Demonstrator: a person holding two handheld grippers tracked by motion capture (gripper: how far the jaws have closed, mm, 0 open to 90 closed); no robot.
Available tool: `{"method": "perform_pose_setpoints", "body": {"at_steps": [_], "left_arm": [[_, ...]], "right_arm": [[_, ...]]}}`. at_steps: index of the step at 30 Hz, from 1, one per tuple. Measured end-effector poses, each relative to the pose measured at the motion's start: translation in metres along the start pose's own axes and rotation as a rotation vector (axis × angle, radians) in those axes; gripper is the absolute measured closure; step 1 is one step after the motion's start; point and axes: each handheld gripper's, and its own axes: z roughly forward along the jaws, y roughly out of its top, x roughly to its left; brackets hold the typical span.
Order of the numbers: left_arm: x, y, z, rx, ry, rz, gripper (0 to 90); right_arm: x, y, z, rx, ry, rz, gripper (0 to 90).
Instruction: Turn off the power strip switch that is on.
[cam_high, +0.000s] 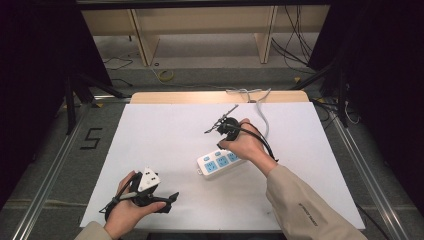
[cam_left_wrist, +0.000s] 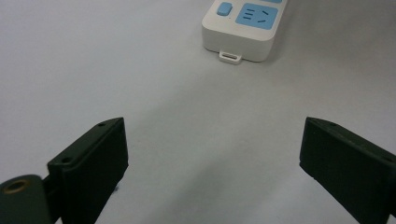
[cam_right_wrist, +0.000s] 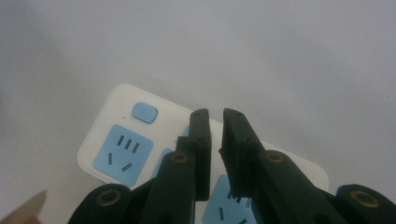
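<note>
A white power strip (cam_high: 216, 163) with blue sockets lies on the white table sheet (cam_high: 165, 135), right of centre. My right gripper (cam_right_wrist: 215, 122) is above the strip (cam_right_wrist: 119, 149) and points down at it. Its jaws stand a narrow gap apart, and nothing is between them. In the high view the person's right hand (cam_high: 245, 142) covers the strip's right end. Near the front left edge my left gripper (cam_high: 171, 202) is held low, its jaws wide apart and empty (cam_left_wrist: 212, 149). It faces the strip's near end (cam_left_wrist: 243, 28), well short of it.
The strip's white cable (cam_high: 262, 117) runs from behind the right hand to the table's far edge. A wooden board (cam_high: 150, 97) borders the sheet at the back. Metal rails (cam_high: 50, 170) flank the table, and shelving legs and loose cables (cam_high: 295, 50) stand on the floor beyond.
</note>
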Motion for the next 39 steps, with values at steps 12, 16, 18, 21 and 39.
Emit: {"method": "perform_pose_setpoints", "body": {"at_steps": [12, 16, 18, 21, 39], "left_arm": [[0.000, 0.000, 0.000, 0.003, 0.000, 0.000, 7.4], [0.000, 0.000, 0.000, 0.004, 0.001, 0.000, 7.4], [0.000, 0.000, 0.000, 0.000, 0.001, -0.005, 7.4], [0.000, 0.000, 0.000, 0.002, 0.002, -0.003, 7.4], [0.001, -0.001, 0.000, 0.003, 0.007, -0.008, 7.4]], "right_arm": [[-0.005, -0.010, -0.013, -0.060, -0.011, -0.005, 73.8], [-0.007, -0.014, -0.018, -0.070, -0.013, 0.001, 70.4], [-0.007, -0.016, -0.020, -0.080, -0.014, 0.000, 68.5], [-0.009, -0.019, -0.023, -0.102, -0.016, -0.002, 65.1], [-0.019, -0.051, -0.052, -0.220, -0.042, 0.013, 51.9]]}}
